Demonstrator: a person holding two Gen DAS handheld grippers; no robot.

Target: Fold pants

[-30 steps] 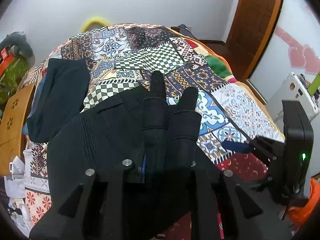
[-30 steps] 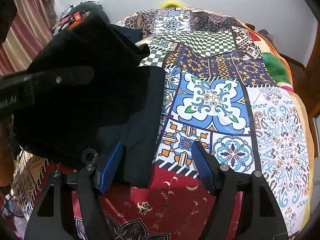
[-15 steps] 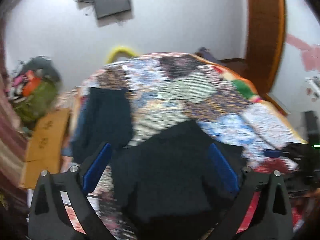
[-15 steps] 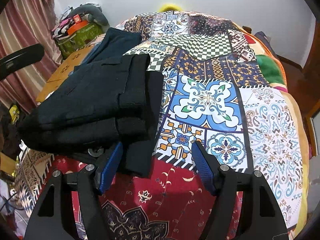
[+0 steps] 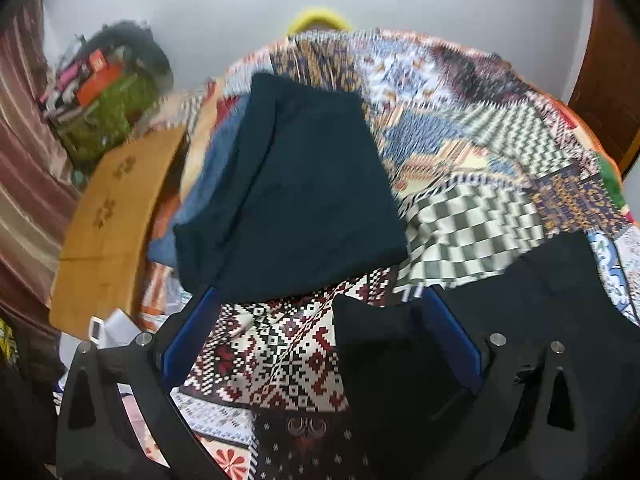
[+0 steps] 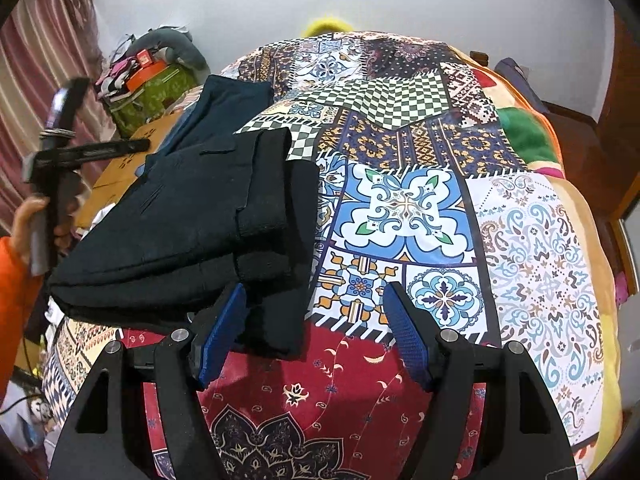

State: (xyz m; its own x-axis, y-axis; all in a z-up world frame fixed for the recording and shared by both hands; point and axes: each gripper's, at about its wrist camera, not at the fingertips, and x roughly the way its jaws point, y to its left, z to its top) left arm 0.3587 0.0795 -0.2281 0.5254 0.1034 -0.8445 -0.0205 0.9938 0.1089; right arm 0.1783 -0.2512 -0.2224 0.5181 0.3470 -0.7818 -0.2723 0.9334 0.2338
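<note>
The black pants [image 6: 192, 232] lie folded in a thick bundle on the patchwork bedspread [image 6: 404, 208], left of centre in the right wrist view. My right gripper [image 6: 314, 300] is open and empty, its left finger at the bundle's near right corner. In the blurred left wrist view the black pants [image 5: 532, 312] fill the lower right. My left gripper [image 5: 320, 304] is open and empty, and a corner of the pants lies between its fingers. In the right wrist view the left gripper's handle [image 6: 60, 152] shows held up at the far left, clear of the pants.
A second folded dark pair [image 5: 304, 192] lies on blue jeans [image 5: 208, 192] at the bed's far left; it also shows in the right wrist view [image 6: 224, 100]. A brown cardboard sheet [image 5: 108, 216] and a cluttered green bag [image 5: 104, 108] stand left of the bed.
My left gripper has let go of the black pants, opened, and swung away to the left. The folded bundle now lies flat on the bed. My right gripper has stayed put.
</note>
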